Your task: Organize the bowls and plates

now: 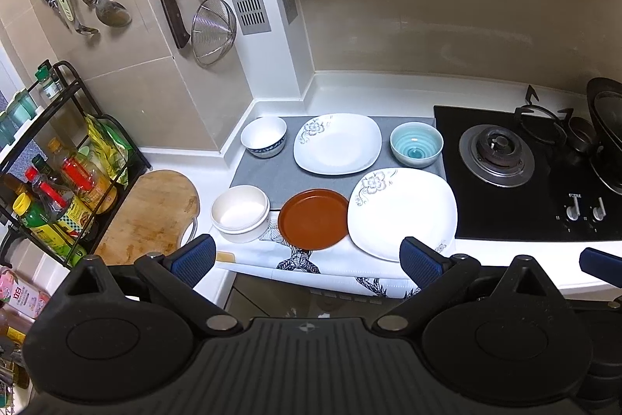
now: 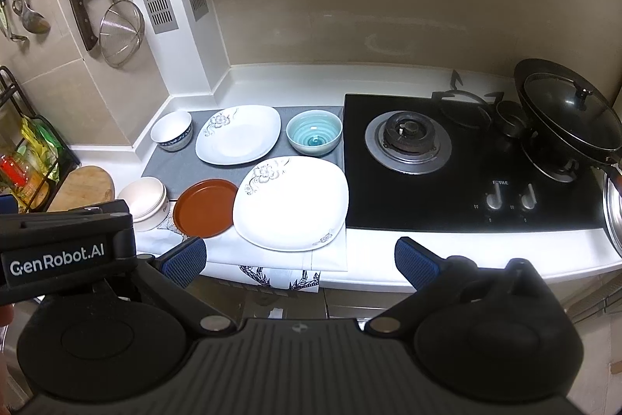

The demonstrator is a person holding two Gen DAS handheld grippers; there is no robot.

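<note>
On the counter's grey mat [image 1: 268, 177] lie two white square plates with flower prints, one at the back [image 1: 337, 142] [image 2: 238, 135] and one at the front [image 1: 402, 211] [image 2: 290, 203]. A brown round plate [image 1: 313, 218] [image 2: 205, 207] sits left of the front one. A white bowl with a blue rim [image 1: 263, 136] [image 2: 172, 130], a teal bowl [image 1: 416, 144] [image 2: 314, 138] and a cream bowl [image 1: 240, 212] [image 2: 144, 203] stand around them. My left gripper [image 1: 309, 261] and right gripper [image 2: 301, 261] are open and empty, held before the counter's front edge.
A black gas hob [image 2: 458, 158] lies right of the dishes, with a lidded wok [image 2: 567, 115] at its far right. A round wooden board [image 1: 149, 216] and a black rack of bottles [image 1: 58, 189] stand at the left. Utensils, a cleaver and a strainer [image 1: 213, 30] hang on the wall.
</note>
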